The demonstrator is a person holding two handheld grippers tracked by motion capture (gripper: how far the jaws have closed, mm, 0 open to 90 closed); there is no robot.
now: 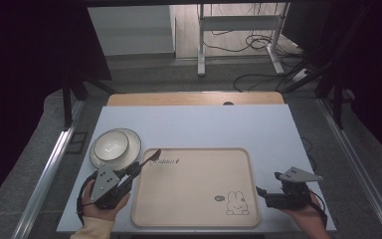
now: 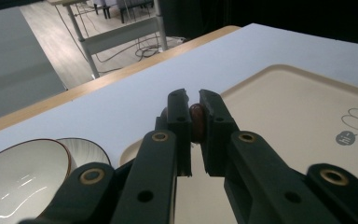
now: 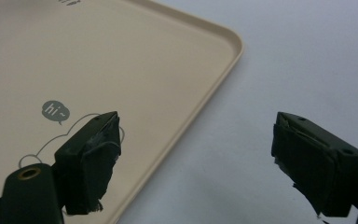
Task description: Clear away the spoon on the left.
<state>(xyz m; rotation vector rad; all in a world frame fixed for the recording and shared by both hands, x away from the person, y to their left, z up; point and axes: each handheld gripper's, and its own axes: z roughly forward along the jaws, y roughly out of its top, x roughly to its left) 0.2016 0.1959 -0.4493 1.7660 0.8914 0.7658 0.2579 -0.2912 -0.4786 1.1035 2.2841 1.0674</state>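
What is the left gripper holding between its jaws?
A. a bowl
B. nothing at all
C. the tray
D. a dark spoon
D: the left gripper has its jaws shut on the brown handle of a dark spoon, whose tip pokes out over the corner of the tray; the bowl sits untouched on its plate beside it.

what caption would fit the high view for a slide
Left hand-held gripper shut on a dark spoon at the beige tray corner, beside a bowl on a plate.
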